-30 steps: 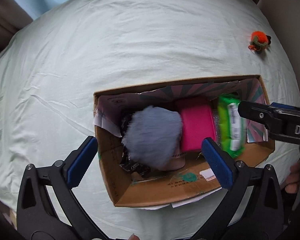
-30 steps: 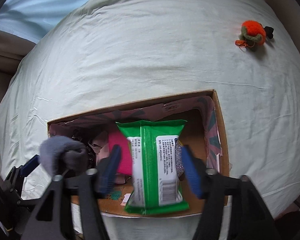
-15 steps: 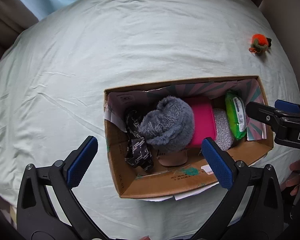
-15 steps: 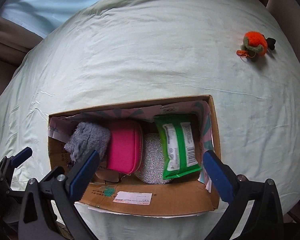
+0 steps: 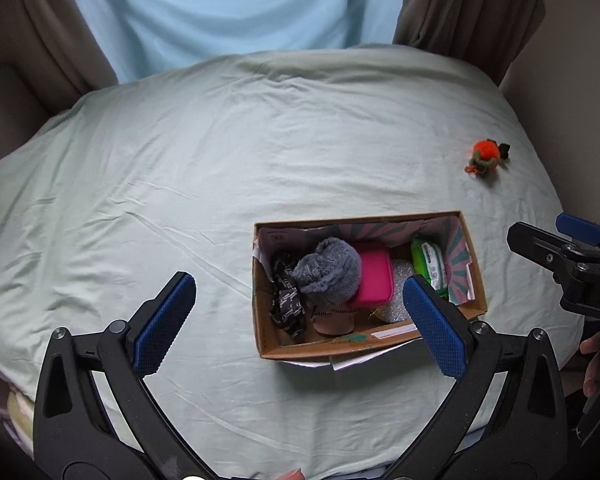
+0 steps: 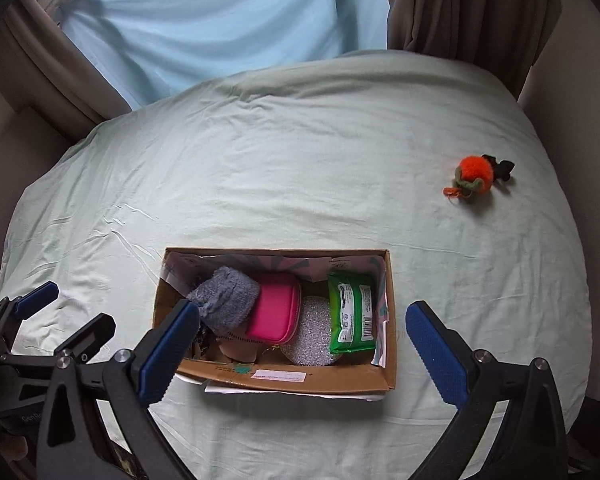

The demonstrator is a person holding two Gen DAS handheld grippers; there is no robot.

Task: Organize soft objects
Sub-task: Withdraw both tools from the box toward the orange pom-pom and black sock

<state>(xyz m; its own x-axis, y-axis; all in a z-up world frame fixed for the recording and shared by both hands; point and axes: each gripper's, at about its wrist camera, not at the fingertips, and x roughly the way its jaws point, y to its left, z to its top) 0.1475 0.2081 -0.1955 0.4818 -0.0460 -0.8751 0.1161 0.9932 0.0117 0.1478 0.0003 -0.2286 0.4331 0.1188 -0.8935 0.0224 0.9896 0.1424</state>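
both grippers, left gripper (image 5: 296, 322) and right gripper (image 6: 302, 350), spread wide and empty above open brown cardboard box (image 6: 392, 316). fuzzy orange pompom toy (image 6: 475, 178) lies well apart on pale green sheet (image 6: 260, 168); right one should approach from above, pinch its body.

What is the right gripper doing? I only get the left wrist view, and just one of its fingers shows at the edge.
Observer: The right gripper is wide open. Its jaws have just been opening, and it holds nothing.
Operator: My own finger covers part of the box. What lies right of the pink case?
Observer: A silver glitter pouch, between the pink case and the green wipes pack, all inside the cardboard box.
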